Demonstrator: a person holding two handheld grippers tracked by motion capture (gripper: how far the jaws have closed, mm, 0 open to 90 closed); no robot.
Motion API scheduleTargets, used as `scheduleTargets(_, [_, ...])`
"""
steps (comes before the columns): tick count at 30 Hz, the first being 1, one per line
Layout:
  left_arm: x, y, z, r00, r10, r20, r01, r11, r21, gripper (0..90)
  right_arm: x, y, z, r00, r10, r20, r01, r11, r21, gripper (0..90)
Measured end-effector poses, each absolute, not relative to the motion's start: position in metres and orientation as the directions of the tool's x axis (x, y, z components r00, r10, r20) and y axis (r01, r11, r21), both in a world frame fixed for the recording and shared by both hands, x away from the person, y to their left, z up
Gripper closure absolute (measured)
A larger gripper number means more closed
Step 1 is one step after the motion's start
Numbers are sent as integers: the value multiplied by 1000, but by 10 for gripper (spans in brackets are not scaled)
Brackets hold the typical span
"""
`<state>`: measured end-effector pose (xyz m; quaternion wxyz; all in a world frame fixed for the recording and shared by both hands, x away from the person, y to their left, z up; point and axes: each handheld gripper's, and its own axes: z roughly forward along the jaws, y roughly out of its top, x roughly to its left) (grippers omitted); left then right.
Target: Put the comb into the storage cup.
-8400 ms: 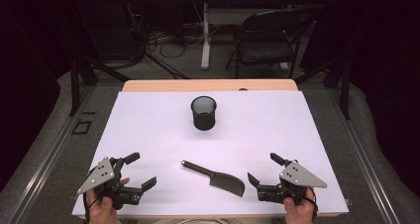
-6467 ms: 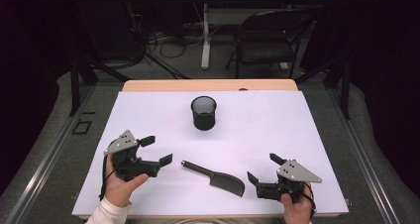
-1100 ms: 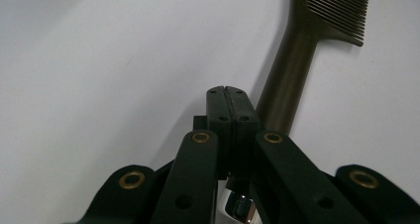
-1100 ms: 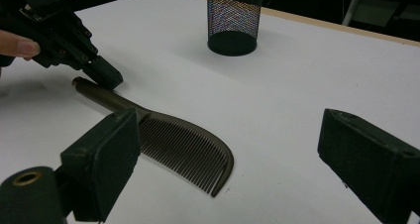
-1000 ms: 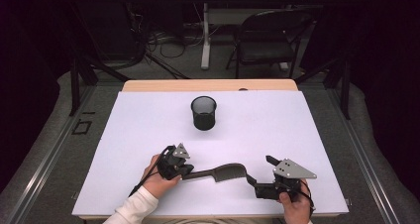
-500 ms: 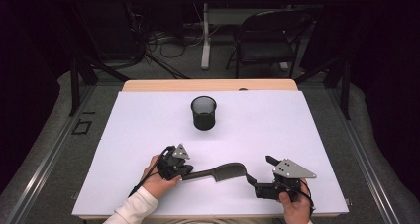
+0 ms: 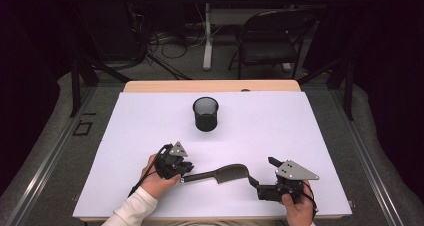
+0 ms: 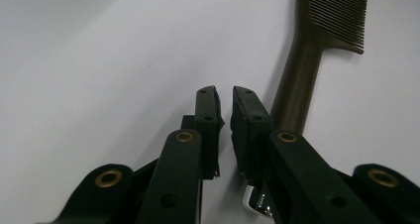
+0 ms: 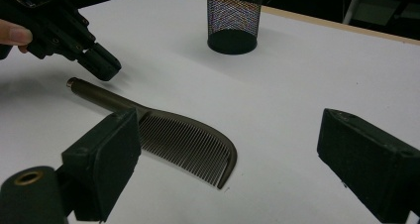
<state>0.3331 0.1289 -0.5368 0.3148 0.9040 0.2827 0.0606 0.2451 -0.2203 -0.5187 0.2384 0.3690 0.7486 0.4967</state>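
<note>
High view: your left hand [image 7: 159, 178] reaches in from the near edge and sets the left gripper [image 7: 182, 168] at the handle end of the comb [image 7: 222, 173], which lies on the table [image 7: 300, 126] before the cup [image 7: 205, 114]. Left gripper view: its jaws stand narrowly apart, empty, comb handle just beside one. Right gripper view: your right gripper [image 9: 223, 159] gapes wide over the comb's teeth.

The room is dark. A black chair [image 7: 272, 41] stands behind the white counter [image 7: 310, 131]. Cables [image 7: 155, 41] lie on the grey floor [image 7: 45, 136] near a white post [image 7: 207, 36].
</note>
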Motion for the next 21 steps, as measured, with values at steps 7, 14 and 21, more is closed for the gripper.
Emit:
scheduleTargets(7, [334,132,-534,826,559,-70,477,-628,614,721,245,-220,-519,-614,789,14,322,235,917,99])
scheduleTargets(14, [335,135,-531,816,576,-60,475,-606,638,559,246,-220,-519,-618,786,13,324,238,916,103])
scheduleTargets(21, [335,139,-528,813,577,-76,480,-590,650,497,246,-219,-520,-619,785,13,326,242,914,108])
